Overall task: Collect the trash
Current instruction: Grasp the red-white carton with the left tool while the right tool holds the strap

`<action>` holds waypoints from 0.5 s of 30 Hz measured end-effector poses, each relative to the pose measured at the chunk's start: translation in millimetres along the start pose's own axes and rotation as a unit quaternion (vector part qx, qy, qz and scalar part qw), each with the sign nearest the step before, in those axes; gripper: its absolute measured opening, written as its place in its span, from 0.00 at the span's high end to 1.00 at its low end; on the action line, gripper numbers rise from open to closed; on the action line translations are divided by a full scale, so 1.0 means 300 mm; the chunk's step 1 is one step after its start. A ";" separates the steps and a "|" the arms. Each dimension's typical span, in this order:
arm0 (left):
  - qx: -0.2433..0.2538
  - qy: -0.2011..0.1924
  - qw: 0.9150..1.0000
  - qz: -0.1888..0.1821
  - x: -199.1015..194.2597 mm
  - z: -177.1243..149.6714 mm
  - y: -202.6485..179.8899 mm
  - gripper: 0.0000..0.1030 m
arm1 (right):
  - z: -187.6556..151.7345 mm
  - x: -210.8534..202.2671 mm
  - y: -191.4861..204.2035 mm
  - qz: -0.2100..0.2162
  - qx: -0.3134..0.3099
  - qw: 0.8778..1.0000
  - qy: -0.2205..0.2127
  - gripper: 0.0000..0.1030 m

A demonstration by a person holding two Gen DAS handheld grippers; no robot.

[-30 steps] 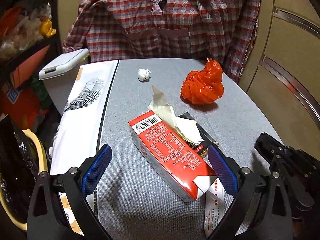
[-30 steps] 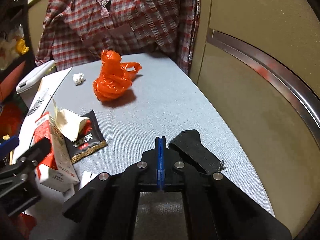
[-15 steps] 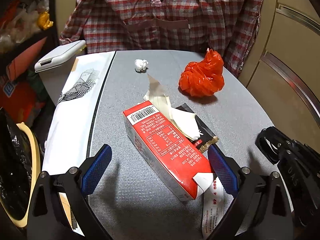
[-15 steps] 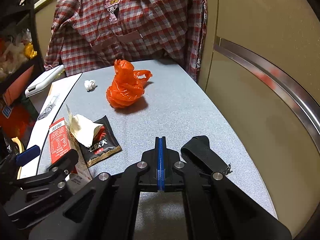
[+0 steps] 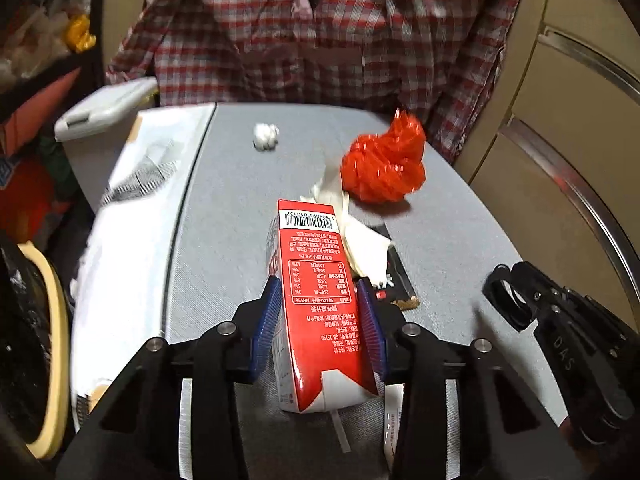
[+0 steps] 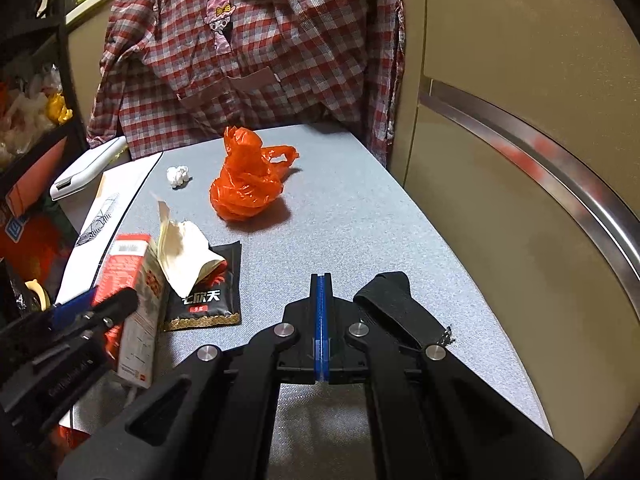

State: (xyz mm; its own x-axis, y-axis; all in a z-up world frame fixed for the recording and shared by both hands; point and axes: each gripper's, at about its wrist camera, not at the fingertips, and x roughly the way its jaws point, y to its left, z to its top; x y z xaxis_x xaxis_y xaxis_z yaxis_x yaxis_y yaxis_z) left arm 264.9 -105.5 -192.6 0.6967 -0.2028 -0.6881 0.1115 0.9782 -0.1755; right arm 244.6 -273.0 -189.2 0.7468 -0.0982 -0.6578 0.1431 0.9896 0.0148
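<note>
While the left gripper [image 5: 320,320] angles down over the grey table [image 5: 460,232], its blue pads [image 5: 267,320] have just been closing and now clamp the sides of the red and white paper carton [image 5: 316,300], lying lengthwise, barcode end pointing away. Right gripper [image 6: 320,308] tilts down too, jaws pressed together, nothing between them, hovering beside a black strap [image 6: 396,304]. Crumpled cream paper [image 6: 184,256] touches the carton and overlaps a black foil snack packet [image 6: 216,296]. Orange crumpled plastic bag [image 6: 248,184] and small white paper wad [image 6: 178,176] sit further back, apart. Carton's near end is cut off behind the fingers; left wrist view blurred. Red plaid shirt [image 6: 248,52] hangs behind the table.
</note>
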 end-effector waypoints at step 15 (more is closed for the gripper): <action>-0.007 -0.086 0.996 0.006 -0.303 0.059 0.115 0.62 | 0.032 -0.284 0.124 0.081 -0.028 0.994 -0.073 1.00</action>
State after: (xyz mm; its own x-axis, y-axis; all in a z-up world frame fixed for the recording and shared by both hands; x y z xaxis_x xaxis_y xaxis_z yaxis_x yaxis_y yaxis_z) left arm 218.0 -52.4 -123.8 0.8098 -0.1782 -0.5591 0.0922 0.9796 -0.1787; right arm 192.6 -228.9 -125.3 0.8442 0.0526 -0.5335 -0.0204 0.9976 0.0661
